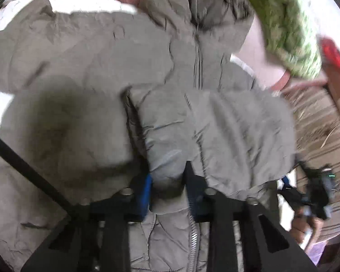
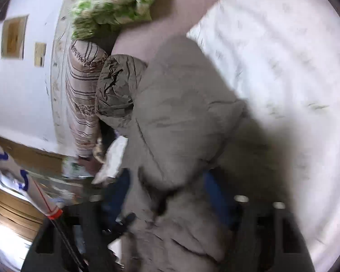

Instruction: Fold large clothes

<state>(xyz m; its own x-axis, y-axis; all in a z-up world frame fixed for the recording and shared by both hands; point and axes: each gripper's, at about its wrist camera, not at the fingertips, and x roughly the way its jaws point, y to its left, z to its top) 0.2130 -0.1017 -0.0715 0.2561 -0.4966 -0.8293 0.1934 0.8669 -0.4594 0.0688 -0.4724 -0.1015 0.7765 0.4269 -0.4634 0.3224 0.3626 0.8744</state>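
Left claw (image 1: 167, 181) is clamped on a fold of the grey padded jacket (image 1: 115, 72), and right claw (image 2: 167, 190) is pinched on the same jacket too. The jacket lies spread on the white bed (image 2: 283, 68), its hood near the green patterned pillow (image 2: 111, 4).

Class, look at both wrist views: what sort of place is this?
Most likely a bedroom: a grey padded jacket lies on a white bedsheet, with a green-patterned pillow and a striped folded blanket beside it.
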